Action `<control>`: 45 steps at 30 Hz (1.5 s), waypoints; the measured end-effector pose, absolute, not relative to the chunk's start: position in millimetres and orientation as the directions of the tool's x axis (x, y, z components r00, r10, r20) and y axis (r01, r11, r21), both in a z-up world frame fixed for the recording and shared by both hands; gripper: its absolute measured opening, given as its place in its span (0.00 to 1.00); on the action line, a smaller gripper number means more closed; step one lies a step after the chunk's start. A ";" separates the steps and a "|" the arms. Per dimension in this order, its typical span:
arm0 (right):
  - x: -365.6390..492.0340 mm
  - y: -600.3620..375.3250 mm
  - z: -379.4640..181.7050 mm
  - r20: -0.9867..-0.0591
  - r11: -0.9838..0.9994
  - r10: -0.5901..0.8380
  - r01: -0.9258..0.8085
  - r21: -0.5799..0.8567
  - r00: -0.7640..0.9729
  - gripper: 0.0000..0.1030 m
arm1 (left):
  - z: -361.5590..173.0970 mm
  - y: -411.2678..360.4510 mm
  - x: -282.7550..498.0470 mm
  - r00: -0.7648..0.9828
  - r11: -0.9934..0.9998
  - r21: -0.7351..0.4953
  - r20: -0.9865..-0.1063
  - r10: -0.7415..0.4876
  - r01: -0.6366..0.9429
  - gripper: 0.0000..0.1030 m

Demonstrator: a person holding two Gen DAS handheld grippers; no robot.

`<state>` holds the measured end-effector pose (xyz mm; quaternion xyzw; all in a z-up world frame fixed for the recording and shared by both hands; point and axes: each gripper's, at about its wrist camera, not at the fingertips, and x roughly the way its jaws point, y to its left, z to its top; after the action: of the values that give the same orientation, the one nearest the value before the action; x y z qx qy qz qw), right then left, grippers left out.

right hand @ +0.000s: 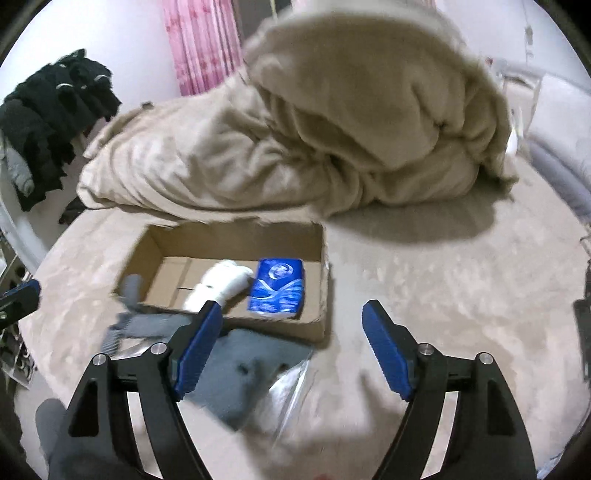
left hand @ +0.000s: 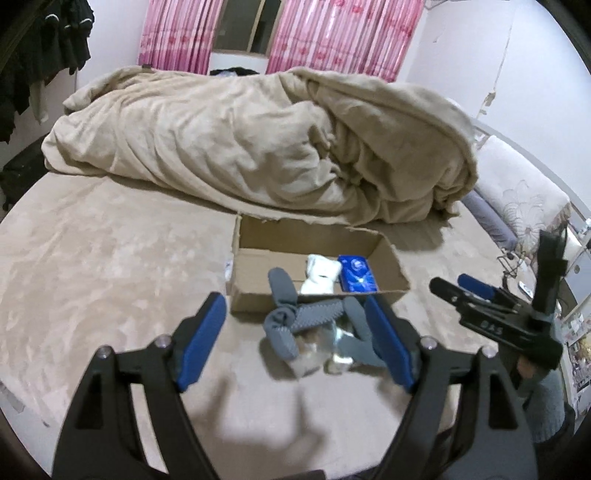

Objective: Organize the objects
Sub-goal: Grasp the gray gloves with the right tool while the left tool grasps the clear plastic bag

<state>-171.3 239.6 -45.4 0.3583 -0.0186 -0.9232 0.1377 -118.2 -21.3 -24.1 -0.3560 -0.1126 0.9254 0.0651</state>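
An open cardboard box (left hand: 388,266) (right hand: 321,291) sits on the bed. Inside it lie a white rolled cloth (left hand: 319,277) (right hand: 221,284) and a blue tissue pack (left hand: 357,275) (right hand: 279,288). Grey socks (left hand: 295,317) (right hand: 229,373) lie in front of the box on a clear plastic bag (left hand: 332,350) (right hand: 291,384). My left gripper (left hand: 295,343) is open and empty just above the socks. My right gripper (right hand: 291,339) is open and empty, above the bag and the box's near wall; it also shows in the left wrist view (left hand: 454,288), to the right.
A rumpled beige duvet (left hand: 258,140) (right hand: 351,122) is heaped behind the box. Beige bed sheet (left hand: 92,277) (right hand: 443,288) spreads around. Dark clothes (right hand: 48,110) hang at the left. Pink curtains (left hand: 332,33) hang at the back wall.
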 end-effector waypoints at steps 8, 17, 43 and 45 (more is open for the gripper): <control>-109.6 229.3 -12.8 -0.612 -0.941 -0.324 0.314 0.128 -0.721 0.79 | -22.0 -12.3 -77.6 -0.730 -0.964 -0.254 -0.643 0.229 -0.079 0.78; -101.9 219.3 -47.0 -0.676 -0.927 -0.353 0.342 0.156 -0.646 0.79 | -66.7 1.6 -83.0 -0.664 -0.966 -0.246 -0.710 0.236 -0.080 0.78; -181.6 200.7 -132.6 -0.751 -0.922 -0.357 0.338 0.189 -0.555 0.70 | -163.8 11.5 -166.2 -0.591 -0.949 -0.306 -0.753 0.290 -0.077 0.77; -184.2 196.6 -139.8 -0.748 -0.913 -0.373 0.362 0.190 -0.549 0.62 | -166.5 13.5 -171.1 -0.595 -0.947 -0.310 -0.745 0.300 -0.088 0.73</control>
<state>-184.2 196.6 -139.8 0.4265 -0.0069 -0.8800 0.2088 -171.1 13.5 -166.5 -0.4363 -0.1214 0.8848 0.1095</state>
